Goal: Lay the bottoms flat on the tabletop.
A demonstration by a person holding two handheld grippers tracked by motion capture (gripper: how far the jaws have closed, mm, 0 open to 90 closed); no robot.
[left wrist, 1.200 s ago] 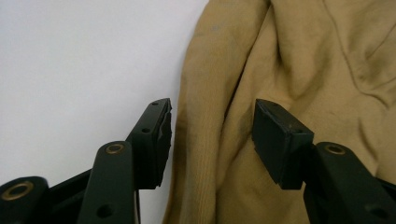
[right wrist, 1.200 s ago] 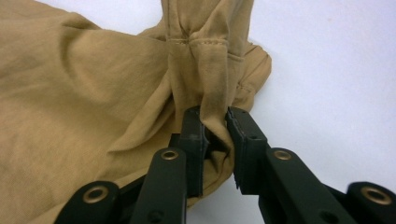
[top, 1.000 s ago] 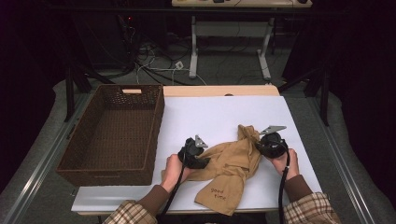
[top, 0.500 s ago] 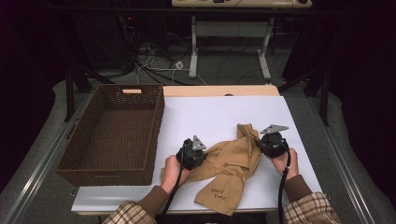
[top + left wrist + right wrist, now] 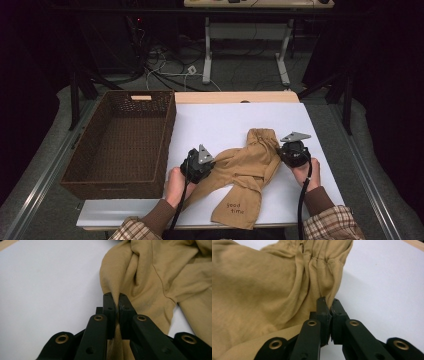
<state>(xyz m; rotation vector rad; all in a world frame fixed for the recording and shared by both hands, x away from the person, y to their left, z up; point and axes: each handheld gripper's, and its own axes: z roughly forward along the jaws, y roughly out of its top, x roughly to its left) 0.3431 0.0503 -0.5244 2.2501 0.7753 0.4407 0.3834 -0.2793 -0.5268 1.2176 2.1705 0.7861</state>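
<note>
Your left gripper [image 5: 116, 298] is pinching a fold at the edge of the crumpled tan cotton garment [image 5: 247, 170], its jaws having just been closing until only a thin ridge of cloth separates them. Your right gripper [image 5: 327, 302] is doing the same on the opposite side, jaws nearly together on the fabric just below the gathered, elasticated hem [image 5: 322, 258]. The garment is lying bunched on the white table [image 5: 225, 117], between your two hands, its printed end [image 5: 235, 209] trailing toward you.

Both bites are looking shallow, so you are probably best keeping the squeeze firm and lifting both sides evenly rather than tugging one first. Raising slowly should let the folds fall open without the cloth slipping free. The dark brown woven wicker basket [image 5: 97, 175] is sitting just beside the table's left edge; if the garment is going there, you are likely needing enough height to clear its rim while keeping the trailing end from dragging.
</note>
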